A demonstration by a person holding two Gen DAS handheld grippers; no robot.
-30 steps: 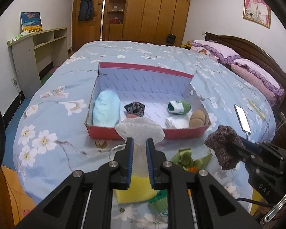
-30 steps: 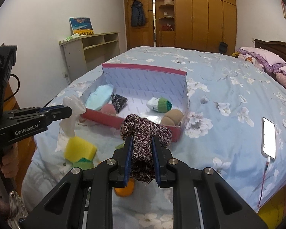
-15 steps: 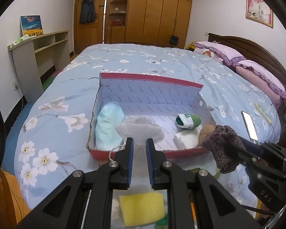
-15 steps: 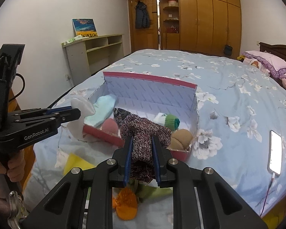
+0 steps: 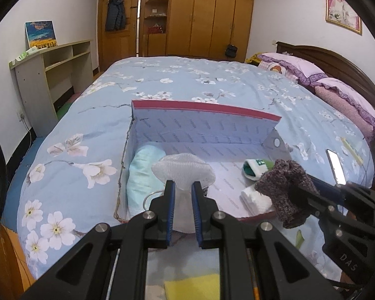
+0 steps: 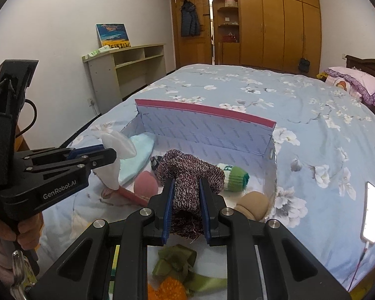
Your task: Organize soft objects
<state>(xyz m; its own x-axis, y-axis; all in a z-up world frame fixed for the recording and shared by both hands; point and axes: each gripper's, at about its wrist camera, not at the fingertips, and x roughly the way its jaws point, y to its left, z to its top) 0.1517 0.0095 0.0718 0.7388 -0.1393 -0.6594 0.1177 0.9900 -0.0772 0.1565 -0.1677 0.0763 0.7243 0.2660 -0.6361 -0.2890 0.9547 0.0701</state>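
Soft indoor light, fisheye-warped dark corners

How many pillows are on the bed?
2 show clearly, both stacked by the dark headboard at the right side of the bed: a far pillow and a near pillow. More may hide beyond the picture's edge.
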